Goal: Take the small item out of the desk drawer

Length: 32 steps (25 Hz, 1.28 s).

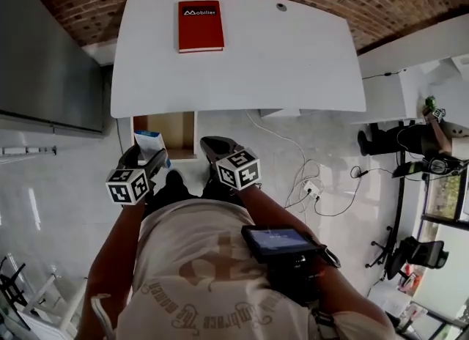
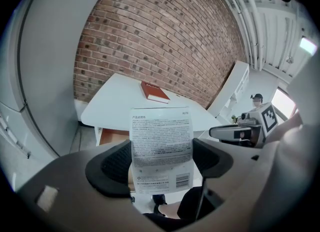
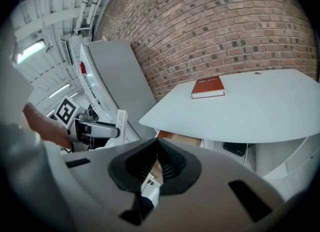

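Observation:
A small white box with printed text (image 2: pixel 161 148) is clamped between the pads of my left gripper (image 2: pixel 161 162). In the head view the same box (image 1: pixel 150 143), white with a blue side, sticks up from the left gripper (image 1: pixel 149 160) just in front of the open wooden drawer (image 1: pixel 166 132) under the desk's left end. My right gripper (image 1: pixel 214 148) hangs beside it to the right, jaws shut on nothing (image 3: pixel 156 146). From the right gripper view the box (image 3: pixel 121 121) shows edge-on in the left gripper (image 3: pixel 98 129).
A white desk (image 1: pixel 293 60) carries a red book (image 1: pixel 200 26) at its far left. A grey cabinet (image 1: pixel 44 53) stands to the left, a brick wall behind. Cables and a power strip (image 1: pixel 311 188) lie on the floor to the right. Another person (image 1: pixel 410 141) sits far right.

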Tool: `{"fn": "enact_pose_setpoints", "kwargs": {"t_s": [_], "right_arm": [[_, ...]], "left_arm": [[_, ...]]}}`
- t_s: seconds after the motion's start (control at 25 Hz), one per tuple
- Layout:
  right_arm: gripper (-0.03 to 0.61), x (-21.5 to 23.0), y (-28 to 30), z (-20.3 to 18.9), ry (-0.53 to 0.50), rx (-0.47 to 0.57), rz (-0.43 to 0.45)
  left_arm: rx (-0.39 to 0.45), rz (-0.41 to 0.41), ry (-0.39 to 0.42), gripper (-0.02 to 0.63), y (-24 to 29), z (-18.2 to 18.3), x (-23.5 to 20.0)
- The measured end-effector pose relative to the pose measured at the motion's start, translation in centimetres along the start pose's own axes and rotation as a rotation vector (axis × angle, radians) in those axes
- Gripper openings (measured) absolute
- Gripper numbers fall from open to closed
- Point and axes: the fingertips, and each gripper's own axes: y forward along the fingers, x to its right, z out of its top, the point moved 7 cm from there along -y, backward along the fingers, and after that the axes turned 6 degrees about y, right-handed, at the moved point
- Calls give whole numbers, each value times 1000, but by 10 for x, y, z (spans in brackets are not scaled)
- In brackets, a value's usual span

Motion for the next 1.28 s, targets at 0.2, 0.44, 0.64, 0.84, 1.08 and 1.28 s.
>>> {"fn": "enact_pose_setpoints", "kwargs": {"t_s": [0.2, 0.44, 0.64, 0.84, 1.08, 1.28], "right_arm": [[6, 4, -9, 8, -35, 21, 15], [6, -4, -14, 34, -60, 68, 46], [6, -13, -20, 56, -98, 116, 67], [6, -19, -29, 63, -144, 147, 93], [6, -21, -45, 67, -147, 177, 81], [6, -28, -41, 83, -159, 216, 97]], "left_arm": [[37, 0, 3, 382, 6, -2, 11], [90, -14, -20, 382, -2, 19, 17], [125, -26, 10, 382, -9, 36, 21], [152, -22, 47, 382, -18, 40, 27], [154, -38, 87, 382, -28, 45, 36], [187, -24, 114, 382, -40, 61, 25]]}}
